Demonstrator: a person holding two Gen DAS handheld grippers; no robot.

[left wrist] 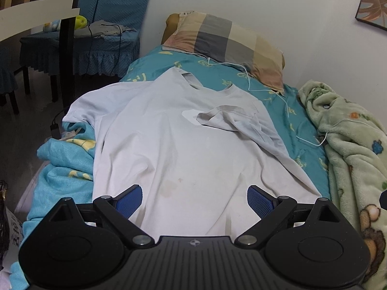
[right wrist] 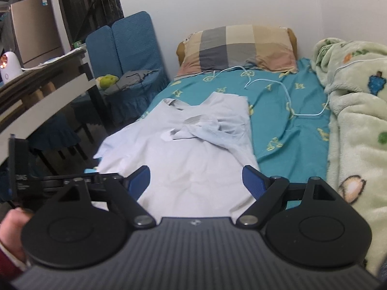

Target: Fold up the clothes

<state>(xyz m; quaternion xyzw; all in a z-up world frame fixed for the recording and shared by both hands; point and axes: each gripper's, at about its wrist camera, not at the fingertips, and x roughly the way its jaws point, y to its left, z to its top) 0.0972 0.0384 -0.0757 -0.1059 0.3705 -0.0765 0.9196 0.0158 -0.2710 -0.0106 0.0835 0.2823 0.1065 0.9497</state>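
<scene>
A pale blue-white T-shirt (left wrist: 174, 149) lies spread on the bed, collar toward the pillow. Its right sleeve (left wrist: 232, 120) is folded in over the chest; the left sleeve (left wrist: 82, 106) hangs toward the bed's left edge. My left gripper (left wrist: 194, 199) hovers open above the shirt's lower hem, with nothing between its blue pads (left wrist: 129, 199). In the right wrist view the same shirt (right wrist: 183, 159) lies ahead, and my right gripper (right wrist: 196, 181) stands open over its lower part, holding nothing. The other gripper's body (right wrist: 21, 176) and a hand (right wrist: 12, 232) show at that view's left edge.
The bed has a teal patterned sheet (left wrist: 300, 130) and a checked pillow (left wrist: 229, 46) at its head. A green fleece blanket (left wrist: 355, 145) is heaped along the right side. A white cable (left wrist: 251, 82) trails across the sheet. Blue covered chairs (right wrist: 125, 58) and a table (right wrist: 48, 89) stand left of the bed.
</scene>
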